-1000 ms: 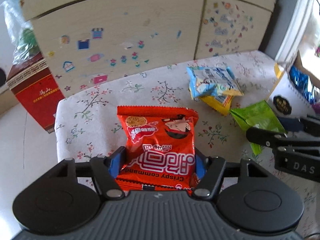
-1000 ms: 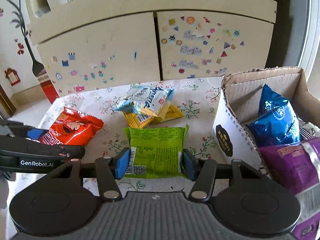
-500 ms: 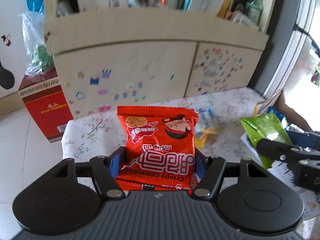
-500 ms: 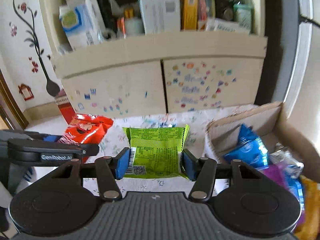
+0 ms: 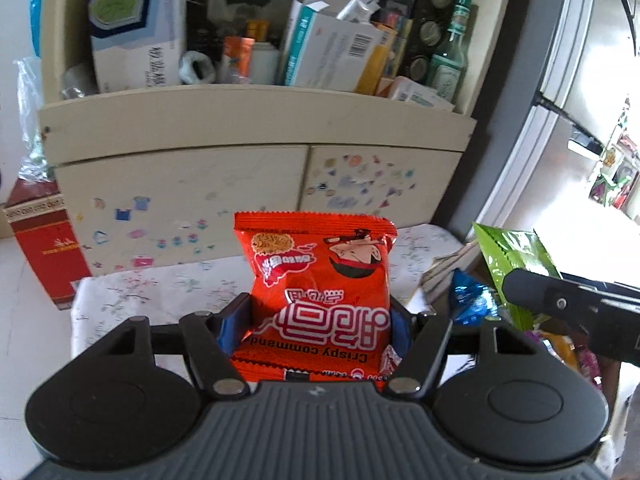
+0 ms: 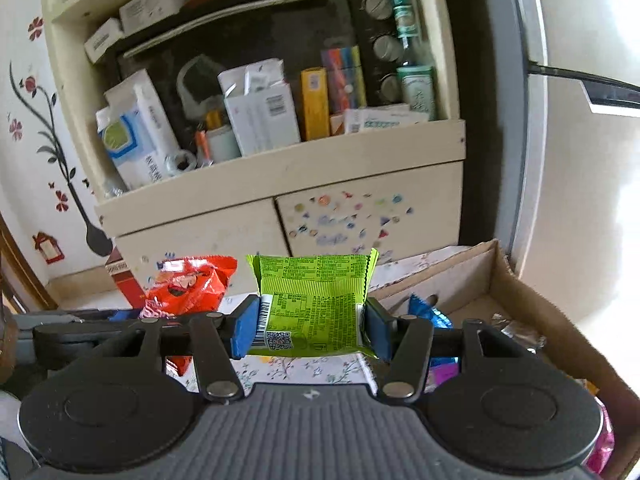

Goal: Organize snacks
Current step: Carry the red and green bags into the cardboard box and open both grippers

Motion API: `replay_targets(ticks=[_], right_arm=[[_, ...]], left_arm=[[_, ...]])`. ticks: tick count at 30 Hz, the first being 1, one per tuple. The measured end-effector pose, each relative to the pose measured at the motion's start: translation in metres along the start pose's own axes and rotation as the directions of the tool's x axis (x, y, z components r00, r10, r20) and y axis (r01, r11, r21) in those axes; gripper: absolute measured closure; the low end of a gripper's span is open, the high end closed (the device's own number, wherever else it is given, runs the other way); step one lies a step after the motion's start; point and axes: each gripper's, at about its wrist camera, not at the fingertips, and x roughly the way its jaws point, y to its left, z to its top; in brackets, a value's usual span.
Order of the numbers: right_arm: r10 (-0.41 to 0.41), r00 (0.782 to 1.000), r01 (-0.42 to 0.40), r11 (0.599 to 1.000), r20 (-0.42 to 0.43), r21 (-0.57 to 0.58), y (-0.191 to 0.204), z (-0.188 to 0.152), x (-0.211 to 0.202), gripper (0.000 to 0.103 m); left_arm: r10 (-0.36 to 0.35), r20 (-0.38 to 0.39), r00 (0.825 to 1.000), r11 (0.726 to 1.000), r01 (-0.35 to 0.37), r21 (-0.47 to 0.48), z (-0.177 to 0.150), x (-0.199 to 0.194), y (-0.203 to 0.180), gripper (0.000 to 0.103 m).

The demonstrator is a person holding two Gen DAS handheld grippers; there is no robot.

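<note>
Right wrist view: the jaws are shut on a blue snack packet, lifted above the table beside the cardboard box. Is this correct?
Not quite. In the right wrist view the right gripper holds a green snack packet, not blue. It is lifted above the table beside the cardboard box, as you say.

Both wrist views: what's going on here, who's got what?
A person is sorting snacks with two handheld grippers. The left gripper is shut on the red snack packet; the right gripper is shut on the green snack packet. Both packets are held up off the floral tablecloth, next to the cardboard box that already holds a blue packet.
</note>
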Motion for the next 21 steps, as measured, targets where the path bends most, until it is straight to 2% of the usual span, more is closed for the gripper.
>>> replay_targets(ticks=[12, 21], right_arm=[[-0.121, 0.993, 0.118, 0.987, 0.018, 0.111, -0.054, 0.008, -0.018, 0.041], [-0.175, 0.985, 0.168, 0.965, 0.015, 0.199, -0.085, 0.008, -0.032, 0.041]], left_arm=[[-0.083, 0.0, 0.997, 0.996, 0.083, 0.034, -0.001, 0.014, -0.047, 0.035], [-0.136, -0.005, 0.991, 0.989, 0.136, 0.053, -0.002, 0.026, -0.074, 0.035]])
